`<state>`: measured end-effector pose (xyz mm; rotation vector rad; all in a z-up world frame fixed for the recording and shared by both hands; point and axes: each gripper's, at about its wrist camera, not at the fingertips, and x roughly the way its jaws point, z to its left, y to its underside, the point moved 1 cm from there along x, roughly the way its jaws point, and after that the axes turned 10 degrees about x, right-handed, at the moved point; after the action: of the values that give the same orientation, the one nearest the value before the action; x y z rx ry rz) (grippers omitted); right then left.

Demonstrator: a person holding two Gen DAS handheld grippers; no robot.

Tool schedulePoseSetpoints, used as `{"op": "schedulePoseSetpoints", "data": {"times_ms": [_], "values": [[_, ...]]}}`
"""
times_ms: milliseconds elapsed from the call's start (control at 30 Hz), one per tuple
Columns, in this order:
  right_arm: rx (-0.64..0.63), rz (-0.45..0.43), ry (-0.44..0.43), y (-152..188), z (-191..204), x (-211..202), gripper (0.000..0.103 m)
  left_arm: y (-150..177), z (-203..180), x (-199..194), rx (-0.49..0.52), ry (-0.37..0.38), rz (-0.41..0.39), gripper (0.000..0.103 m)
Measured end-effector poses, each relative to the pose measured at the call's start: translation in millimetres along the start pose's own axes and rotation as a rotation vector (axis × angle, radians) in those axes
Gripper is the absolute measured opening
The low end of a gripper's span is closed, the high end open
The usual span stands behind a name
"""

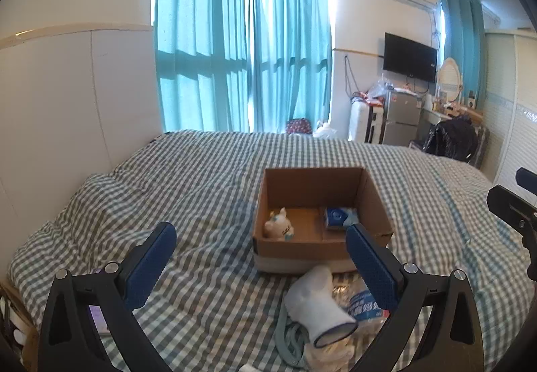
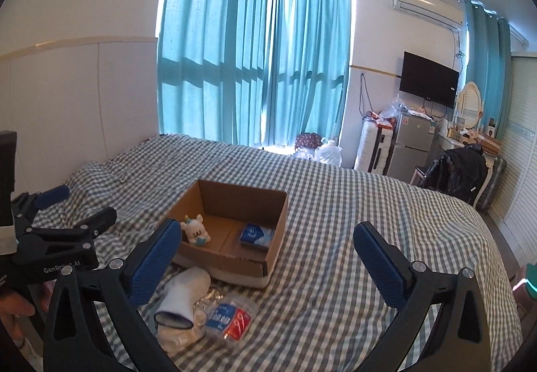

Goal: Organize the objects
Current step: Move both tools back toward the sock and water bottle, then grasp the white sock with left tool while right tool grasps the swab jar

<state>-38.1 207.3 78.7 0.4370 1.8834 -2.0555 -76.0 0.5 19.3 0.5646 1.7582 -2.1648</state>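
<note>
An open cardboard box (image 1: 372, 200) (image 2: 278, 221) sits on the checked bed. Inside it are a small white plush toy (image 1: 278, 227) (image 2: 195, 231) at the left and a blue tissue pack (image 1: 339, 218) (image 2: 256, 233) at the right. In front of the box lie a white sock with a dark cuff (image 1: 322, 305) (image 2: 183, 296) and a clear plastic packet with a blue and red label (image 1: 365, 306) (image 2: 230, 318). My left gripper (image 1: 261, 254) is open and empty, above the bed short of the box. My right gripper (image 2: 268, 254) is open and empty, near the box's front right corner.
The checked bedspread (image 1: 201, 177) covers the bed, with a white headboard wall (image 1: 67, 103) at the left. Teal curtains (image 1: 241, 53) hang behind. A fridge (image 2: 411, 145), a suitcase, a wall TV (image 2: 429, 80) and a chair with a black jacket (image 2: 459, 170) stand at the far right.
</note>
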Motion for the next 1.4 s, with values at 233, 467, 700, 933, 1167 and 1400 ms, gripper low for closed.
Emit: {"op": "schedulePoseSetpoints", "data": {"times_ms": [233, 467, 700, 933, 1167, 1400], "values": [[0.023, 0.082, 0.055, 57.8, -6.4, 34.0, 0.103, 54.8, -19.7, 29.4, 0.005, -0.022, 0.119, 0.103], [0.067, 0.202, 0.072, 97.8, -22.5, 85.5, 0.103, 91.9, -34.6, 66.2, -0.014, 0.023, 0.251, 0.103], [0.115, 0.246, 0.092, 112.2, -38.6, 108.9, 0.103, 98.0, -59.1, 88.7, 0.012, 0.086, 0.293, 0.103], [0.135, 0.290, 0.128, 122.6, -49.4, 122.5, 0.103, 100.4, -74.5, 113.6, 0.015, 0.164, 0.311, 0.103], [0.108, 0.322, 0.154, 130.7, -44.4, 132.7, 0.103, 115.6, -77.1, 127.4, 0.019, 0.279, 0.355, 0.053], [0.107, 0.321, 0.128, 129.8, -26.3, 131.4, 0.103, 106.5, -50.3, 107.7, -0.005, 0.265, 0.287, 0.041]]}}
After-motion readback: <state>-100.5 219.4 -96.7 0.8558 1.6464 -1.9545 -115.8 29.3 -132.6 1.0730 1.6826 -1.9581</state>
